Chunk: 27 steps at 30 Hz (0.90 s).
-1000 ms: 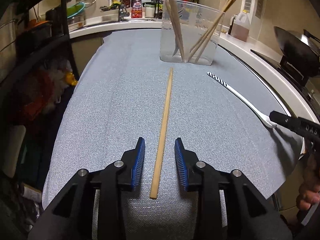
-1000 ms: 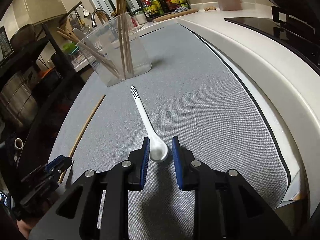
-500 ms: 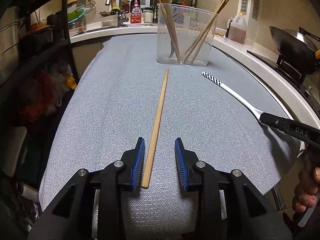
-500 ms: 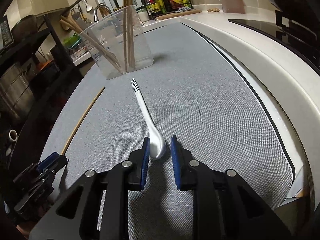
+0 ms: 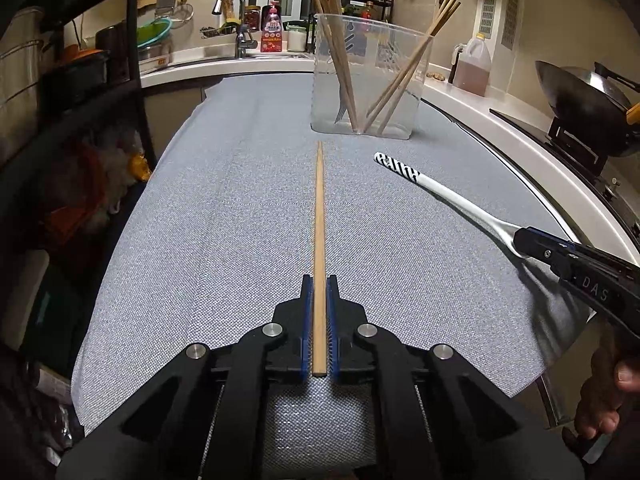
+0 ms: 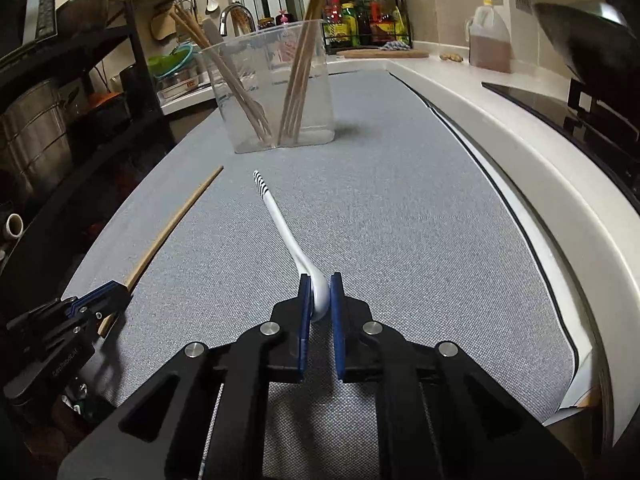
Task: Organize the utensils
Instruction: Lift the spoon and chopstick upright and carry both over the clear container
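Observation:
A single wooden chopstick (image 5: 319,220) lies lengthwise on the grey mat (image 5: 220,240), and my left gripper (image 5: 319,280) is shut on its near end. A white spoon (image 6: 286,232) with a striped handle tip lies to its right. My right gripper (image 6: 320,280) is closing on the spoon's bowl, which stands on edge between the blue pads, both touching it. Beyond both utensils stands a clear plastic container (image 5: 364,80) holding several chopsticks and a fork. The left wrist view shows the right gripper (image 5: 524,240) on the spoon (image 5: 452,200). The right wrist view shows the left gripper (image 6: 116,290) on the chopstick (image 6: 176,220).
A white counter edge (image 6: 520,168) and a black stovetop run along the right, with a wok (image 5: 580,96) and an oil jug (image 5: 474,64). A dark shelf rack (image 5: 80,80) stands at the left. The sink and faucet (image 5: 236,20) are at the back. A hand (image 5: 612,400) holds the right gripper.
The left jaws have shut on the chopstick's near end, and the chopstick now lies straight along the gripper. The right jaws have narrowed onto the spoon's bowl, which has tipped onto its edge.

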Available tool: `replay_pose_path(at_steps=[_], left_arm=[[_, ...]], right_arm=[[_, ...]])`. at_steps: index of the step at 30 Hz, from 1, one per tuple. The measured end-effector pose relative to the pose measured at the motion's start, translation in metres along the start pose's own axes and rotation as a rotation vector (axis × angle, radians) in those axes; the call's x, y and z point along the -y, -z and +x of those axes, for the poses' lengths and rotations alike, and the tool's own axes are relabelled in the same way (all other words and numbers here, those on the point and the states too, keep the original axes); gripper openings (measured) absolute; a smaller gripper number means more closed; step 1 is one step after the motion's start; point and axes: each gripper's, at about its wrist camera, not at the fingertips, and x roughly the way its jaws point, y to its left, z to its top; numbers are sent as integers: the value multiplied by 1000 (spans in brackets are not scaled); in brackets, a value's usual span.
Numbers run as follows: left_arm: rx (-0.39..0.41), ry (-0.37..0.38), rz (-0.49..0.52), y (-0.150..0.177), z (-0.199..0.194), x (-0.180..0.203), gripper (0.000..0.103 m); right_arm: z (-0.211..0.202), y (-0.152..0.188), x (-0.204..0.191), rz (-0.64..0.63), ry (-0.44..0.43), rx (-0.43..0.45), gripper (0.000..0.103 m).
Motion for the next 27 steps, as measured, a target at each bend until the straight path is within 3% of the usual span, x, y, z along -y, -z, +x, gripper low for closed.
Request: replay_pose_path(at_steps=[16, 27], left_arm=[[206, 11, 40, -25, -47, 10, 7], [308, 55, 33, -99, -81, 4, 7]], right_arm=[[-62, -42, -8, -113, 66, 202, 11], [-93, -109, -17, -154, 35, 273, 11]])
